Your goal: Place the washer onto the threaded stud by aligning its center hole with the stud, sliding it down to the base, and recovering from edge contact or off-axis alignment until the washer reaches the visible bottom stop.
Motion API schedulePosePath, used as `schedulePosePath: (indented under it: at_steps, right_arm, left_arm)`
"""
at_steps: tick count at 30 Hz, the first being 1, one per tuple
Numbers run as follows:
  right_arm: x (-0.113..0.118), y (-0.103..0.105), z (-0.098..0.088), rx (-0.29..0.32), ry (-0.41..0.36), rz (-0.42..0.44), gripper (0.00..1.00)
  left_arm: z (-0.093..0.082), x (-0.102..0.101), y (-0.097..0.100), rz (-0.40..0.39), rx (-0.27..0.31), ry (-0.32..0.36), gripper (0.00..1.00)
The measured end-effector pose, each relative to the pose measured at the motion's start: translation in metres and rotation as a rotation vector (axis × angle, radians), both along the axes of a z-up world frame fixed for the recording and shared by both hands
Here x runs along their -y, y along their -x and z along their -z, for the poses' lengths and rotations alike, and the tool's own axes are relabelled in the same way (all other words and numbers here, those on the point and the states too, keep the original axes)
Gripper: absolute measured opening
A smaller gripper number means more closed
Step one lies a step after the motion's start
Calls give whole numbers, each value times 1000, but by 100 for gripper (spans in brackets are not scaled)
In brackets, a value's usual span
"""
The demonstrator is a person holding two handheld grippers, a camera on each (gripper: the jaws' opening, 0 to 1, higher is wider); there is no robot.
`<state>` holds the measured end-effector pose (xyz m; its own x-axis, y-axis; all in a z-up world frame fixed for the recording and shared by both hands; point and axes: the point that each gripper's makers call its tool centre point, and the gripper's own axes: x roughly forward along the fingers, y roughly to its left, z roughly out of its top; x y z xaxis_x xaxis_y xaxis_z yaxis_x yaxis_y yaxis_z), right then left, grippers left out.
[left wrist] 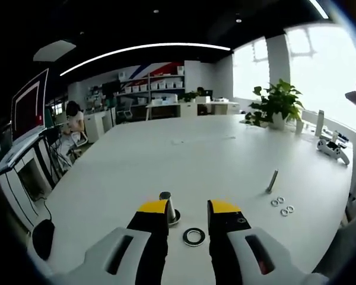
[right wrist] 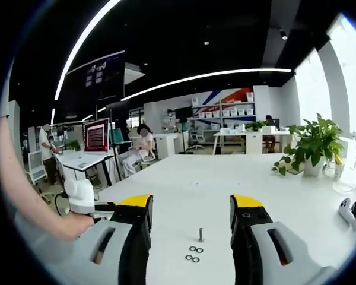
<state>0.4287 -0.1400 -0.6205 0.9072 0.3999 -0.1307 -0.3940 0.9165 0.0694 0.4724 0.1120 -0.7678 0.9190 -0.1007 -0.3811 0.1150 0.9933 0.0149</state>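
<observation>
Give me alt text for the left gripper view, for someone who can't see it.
Open yellow-tipped tongs hover over a white table, with a black ring-shaped washer lying between them and a short upright metal stud on a round base just beyond. To the right stand a small grey bolt and three small silver washers.

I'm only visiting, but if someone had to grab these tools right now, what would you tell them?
Left hand-held gripper: open, empty, low over the white table.
Right hand-held gripper: open, empty, higher up.
A large dark washer lies flat between the left jaws. A stud on a round base stands beside it.
A thin stud stands ahead of the right gripper, with four small washers lying loose near it.
Done: nothing threaded yet.
Left: pick up a washer, centre it, slide it down.
</observation>
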Motion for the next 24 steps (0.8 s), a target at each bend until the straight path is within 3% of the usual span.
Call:
schedulePosePath:
  at_steps: [24]
  right_arm:
    - [-1,0,4,-13,10,-3,55]
  left_arm:
    - [31,10,-2,15,-43,-5,26]
